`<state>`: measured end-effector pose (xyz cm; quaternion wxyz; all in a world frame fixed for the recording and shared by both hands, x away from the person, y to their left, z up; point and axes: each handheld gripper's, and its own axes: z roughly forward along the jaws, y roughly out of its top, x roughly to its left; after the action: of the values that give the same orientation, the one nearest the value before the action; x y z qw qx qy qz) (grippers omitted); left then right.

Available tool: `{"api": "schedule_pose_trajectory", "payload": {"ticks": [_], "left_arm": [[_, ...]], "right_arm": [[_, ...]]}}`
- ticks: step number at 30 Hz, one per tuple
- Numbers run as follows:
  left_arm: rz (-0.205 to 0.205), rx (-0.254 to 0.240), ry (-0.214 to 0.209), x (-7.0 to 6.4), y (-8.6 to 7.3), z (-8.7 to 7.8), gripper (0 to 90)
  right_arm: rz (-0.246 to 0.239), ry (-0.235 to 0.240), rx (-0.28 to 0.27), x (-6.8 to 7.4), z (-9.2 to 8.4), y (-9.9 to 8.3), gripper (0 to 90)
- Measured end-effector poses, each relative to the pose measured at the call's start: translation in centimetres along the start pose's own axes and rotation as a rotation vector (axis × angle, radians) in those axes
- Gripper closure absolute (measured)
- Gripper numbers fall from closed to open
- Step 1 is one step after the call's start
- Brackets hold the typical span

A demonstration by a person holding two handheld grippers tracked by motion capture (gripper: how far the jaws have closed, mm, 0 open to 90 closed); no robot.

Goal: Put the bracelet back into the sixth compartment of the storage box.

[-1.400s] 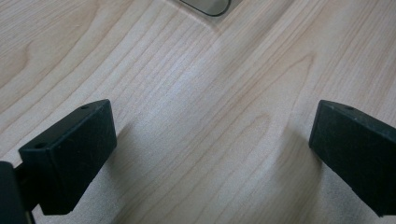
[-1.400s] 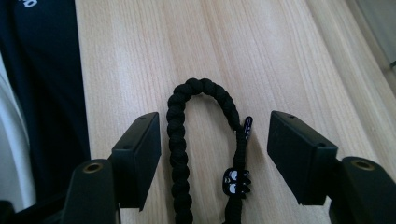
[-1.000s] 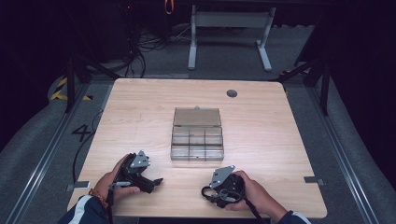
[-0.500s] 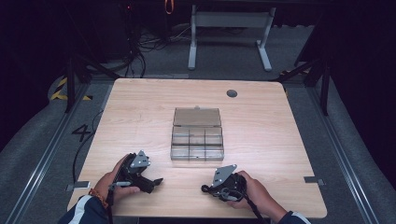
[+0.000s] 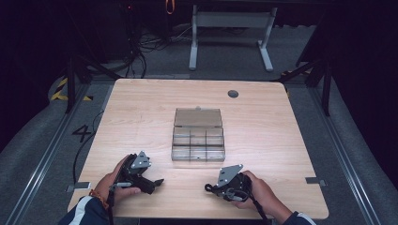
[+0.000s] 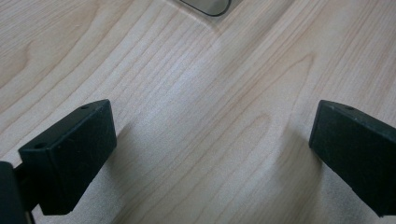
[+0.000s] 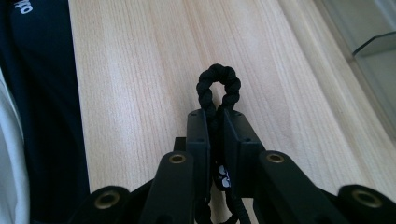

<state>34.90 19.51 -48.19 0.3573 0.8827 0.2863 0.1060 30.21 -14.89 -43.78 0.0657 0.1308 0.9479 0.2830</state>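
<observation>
A clear plastic compartment box [image 5: 198, 136] lies open in the middle of the table, its lid folded back. My left gripper [image 5: 157, 182] rests near the front left, pointing right; in the left gripper view [image 6: 212, 154] its jaws stand wide open over bare wood, nothing between them. My right gripper [image 5: 209, 188] sits at the front right, pointing left. In the right gripper view it [image 7: 215, 116] is shut on a black braided cord loop [image 7: 219, 84] that sticks out past the fingertips.
The wooden table [image 5: 141, 108] has a round grommet [image 5: 233, 93] near its far edge. A corner of the box [image 6: 208, 4] shows ahead of the left jaws. The box wall [image 7: 369, 42] lies right of the right gripper; the person's dark clothing [image 7: 42, 93] lies left.
The right hand has shifted very slightly on the table. The left gripper and the box have stayed where they were.
</observation>
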Motion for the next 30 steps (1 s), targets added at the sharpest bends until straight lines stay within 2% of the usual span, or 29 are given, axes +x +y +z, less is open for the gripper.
{"api": "schedule_pose_trajectory", "payload": {"ticks": [9,20,24,30], "left_arm": [[0.0,0.0,0.0,0.0,0.0,0.0,1.2],[0.0,0.0,0.0,0.0,0.0,0.0,1.2],[0.0,0.0,0.0,0.0,0.0,0.0,1.2],[0.002,0.004,-0.001,0.2,0.1,0.1,0.5]], "right_arm": [[0.021,-0.027,-0.045,-0.6,-1.5,-0.3,81.5],[0.031,-0.052,-0.074,-1.1,-2.6,-0.5,81.5],[0.041,-0.082,-0.101,-1.8,-3.5,-0.6,81.5],[0.07,-0.097,-0.143,-3.0,-4.9,-0.3,81.6]]}}
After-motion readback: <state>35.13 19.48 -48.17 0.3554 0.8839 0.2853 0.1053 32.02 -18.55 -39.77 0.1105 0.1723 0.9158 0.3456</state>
